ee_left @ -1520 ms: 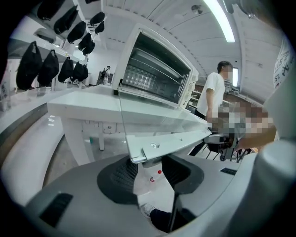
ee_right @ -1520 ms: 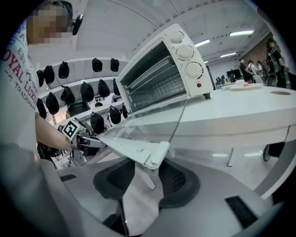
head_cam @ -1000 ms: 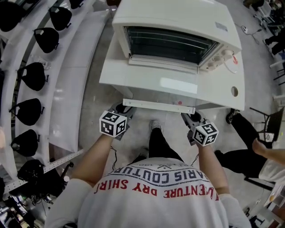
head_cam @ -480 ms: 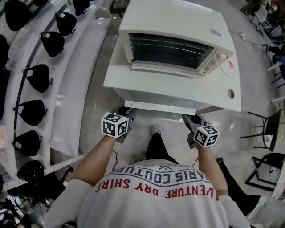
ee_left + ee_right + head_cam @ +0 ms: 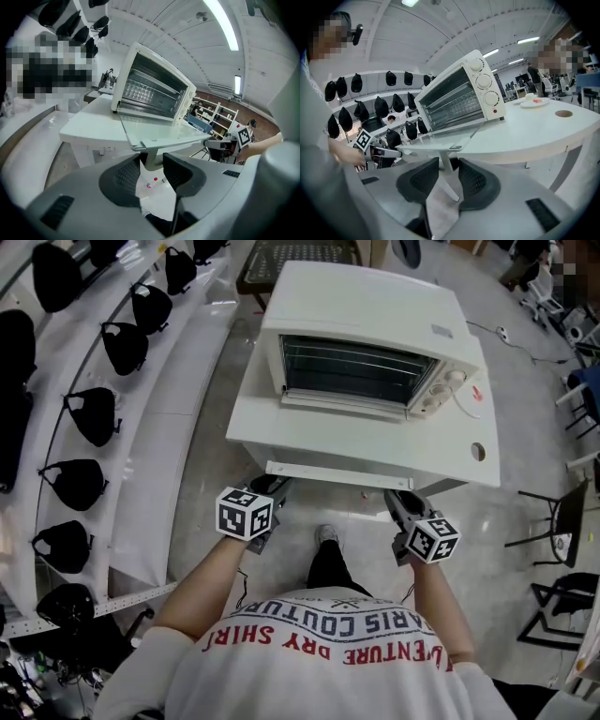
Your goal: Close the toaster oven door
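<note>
Two grippers, one in each hand. The left gripper (image 5: 270, 487) and right gripper (image 5: 400, 501) sit under the front edge of the open door (image 5: 159, 133), one near each end of its handle bar (image 5: 337, 472).
- Jaws on both are about half spread. Each pair straddles one of the handle's two white posts (image 5: 150, 157), and the bar lies across the jaw tops.
- A thin dark gap shows beside each post, so the pads are not pinching.

One toaster oven (image 5: 375, 310) stands straight ahead of both grippers on the white table (image 5: 246, 423).
- Its mouth is uncovered, with a wire rack (image 5: 361, 367) inside.
- The door juts toward the grippers, roughly flat, past the table edge.
- On the right gripper's side of the oven front are three knobs (image 5: 483, 81) in a column and one red light (image 5: 493, 111) below them.

Beyond the right gripper:
- one round hole (image 5: 479, 452) in the tabletop
- one plate (image 5: 533, 102)
- farther out, at least two black chair frames (image 5: 561, 521)

Out from the left gripper is a curved white rack (image 5: 178, 381) hung with black bag-like things (image 5: 94, 415). Six can be counted on the nearer rail, with more behind.

On the floor between the grippers is one shoe (image 5: 326, 534).
</note>
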`<state>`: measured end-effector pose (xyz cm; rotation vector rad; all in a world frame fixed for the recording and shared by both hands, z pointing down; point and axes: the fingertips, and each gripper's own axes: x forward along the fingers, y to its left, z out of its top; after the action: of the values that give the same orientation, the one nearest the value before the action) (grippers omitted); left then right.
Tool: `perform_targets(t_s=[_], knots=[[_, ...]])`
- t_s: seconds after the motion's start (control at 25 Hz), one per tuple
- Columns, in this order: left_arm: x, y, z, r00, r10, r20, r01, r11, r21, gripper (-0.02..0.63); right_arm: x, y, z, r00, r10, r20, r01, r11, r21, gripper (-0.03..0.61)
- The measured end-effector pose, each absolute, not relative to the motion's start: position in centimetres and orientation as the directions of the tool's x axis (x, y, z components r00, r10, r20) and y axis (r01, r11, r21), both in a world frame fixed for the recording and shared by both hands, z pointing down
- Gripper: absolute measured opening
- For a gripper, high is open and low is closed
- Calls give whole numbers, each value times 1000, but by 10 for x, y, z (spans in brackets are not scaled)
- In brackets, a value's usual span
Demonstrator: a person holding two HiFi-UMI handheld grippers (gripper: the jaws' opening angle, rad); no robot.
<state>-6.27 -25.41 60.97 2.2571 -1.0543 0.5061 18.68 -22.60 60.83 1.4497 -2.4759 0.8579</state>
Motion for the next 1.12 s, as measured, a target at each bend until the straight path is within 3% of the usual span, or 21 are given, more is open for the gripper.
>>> perform_targets(t_s=[1.12], knots=[[-60,-281,509,625,-623,470,-775,-564,283,177,194,-250,509,-421,-861,287,-878,307,-367,143]])
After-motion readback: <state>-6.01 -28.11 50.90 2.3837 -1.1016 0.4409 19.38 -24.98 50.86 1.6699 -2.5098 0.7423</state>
